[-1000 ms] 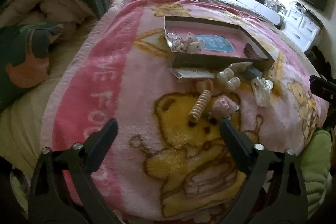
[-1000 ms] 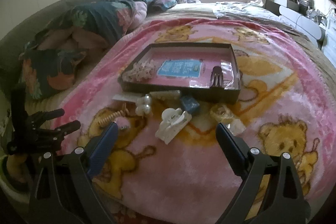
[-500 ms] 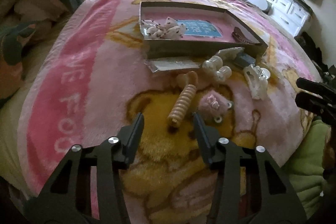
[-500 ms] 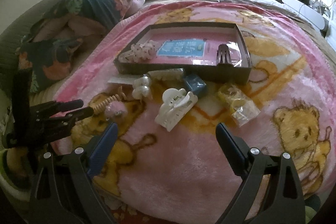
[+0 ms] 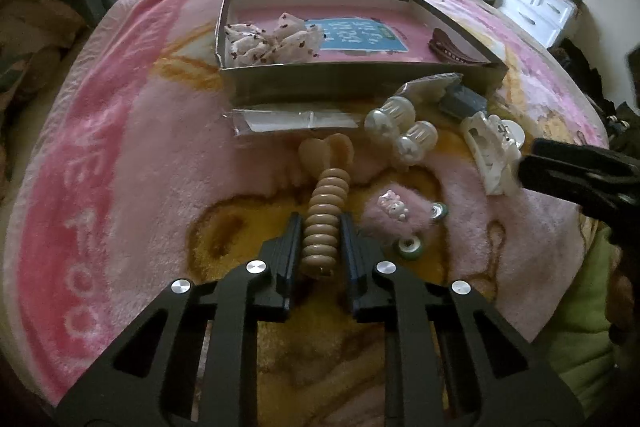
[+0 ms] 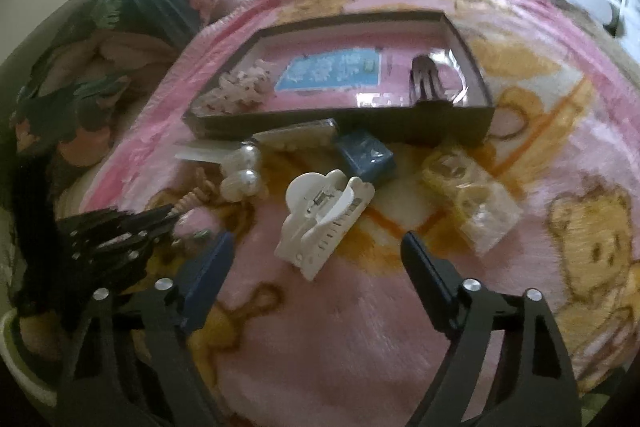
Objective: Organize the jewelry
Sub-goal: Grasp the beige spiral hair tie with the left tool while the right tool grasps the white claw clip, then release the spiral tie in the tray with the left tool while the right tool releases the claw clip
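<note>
My left gripper [image 5: 319,231] is shut on the near end of a beige ribbed hair clip [image 5: 326,215] that lies on the pink blanket. A fuzzy pink clip [image 5: 394,211] lies just right of it. My right gripper [image 6: 316,259] is open, its fingers either side of a white claw clip [image 6: 324,223] and just short of it. The left gripper also shows in the right wrist view [image 6: 120,231]. A shallow dark box [image 5: 440,77] farther back holds a white scrunchie [image 5: 276,41], a blue card [image 5: 356,35] and a brown clip [image 5: 448,49].
Pearl clips [image 5: 400,129], a blue packet [image 6: 364,155], a clear sleeve [image 5: 292,119] and a yellow bagged item [image 6: 468,191] lie in front of the box. Bundled bedding [image 6: 112,39] lies at the left. A white dresser [image 5: 536,7] stands far right.
My left gripper has moved forward and closed from wide open onto the beige clip. My right gripper has moved closer to the white claw clip and stays open.
</note>
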The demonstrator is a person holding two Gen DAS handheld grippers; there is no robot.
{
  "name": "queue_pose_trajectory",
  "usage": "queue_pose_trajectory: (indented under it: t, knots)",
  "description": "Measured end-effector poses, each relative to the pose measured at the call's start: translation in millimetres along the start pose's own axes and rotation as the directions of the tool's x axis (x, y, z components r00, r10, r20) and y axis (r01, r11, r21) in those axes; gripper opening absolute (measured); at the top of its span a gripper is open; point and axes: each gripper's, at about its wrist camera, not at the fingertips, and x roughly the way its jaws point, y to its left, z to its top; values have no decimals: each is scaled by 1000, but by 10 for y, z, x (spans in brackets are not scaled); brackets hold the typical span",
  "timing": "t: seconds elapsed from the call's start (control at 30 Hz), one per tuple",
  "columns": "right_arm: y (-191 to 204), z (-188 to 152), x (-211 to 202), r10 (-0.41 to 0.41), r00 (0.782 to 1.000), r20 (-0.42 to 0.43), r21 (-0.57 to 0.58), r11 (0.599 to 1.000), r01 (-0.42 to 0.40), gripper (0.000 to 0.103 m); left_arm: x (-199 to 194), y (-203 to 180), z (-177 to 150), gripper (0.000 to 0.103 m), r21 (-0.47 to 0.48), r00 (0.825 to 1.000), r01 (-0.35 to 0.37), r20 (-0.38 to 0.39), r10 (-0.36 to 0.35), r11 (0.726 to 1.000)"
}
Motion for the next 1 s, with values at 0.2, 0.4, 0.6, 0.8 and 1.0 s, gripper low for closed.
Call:
queue_pose_trajectory:
  t: [0.2,0.4,0.6,0.8,1.0]
  knots:
    - [-30,32,260,-28,999,-33,12,1000,28,47,-129,122,-66,11,-48,999,10,32,-8,999]
    - [-135,-68,139,-24,1000,2,20,1000,24,34,-246,175,-179,11,-88,999,14,42,-10,996]
    - [-163,-173,-48,-2,1000,24,13,1000,2,27,-370,164,-236,11,-123,998,16,68,-8,992]
    - [-181,-170,-291,28,997,74,12,1000,-29,27,-516,101,-195,11,-126,995,10,104,3,992]
    - [-155,-78,-534,35,991,131,-16,999,-33,27,-614,15,-102,11,-127,992,7,129,10,992]
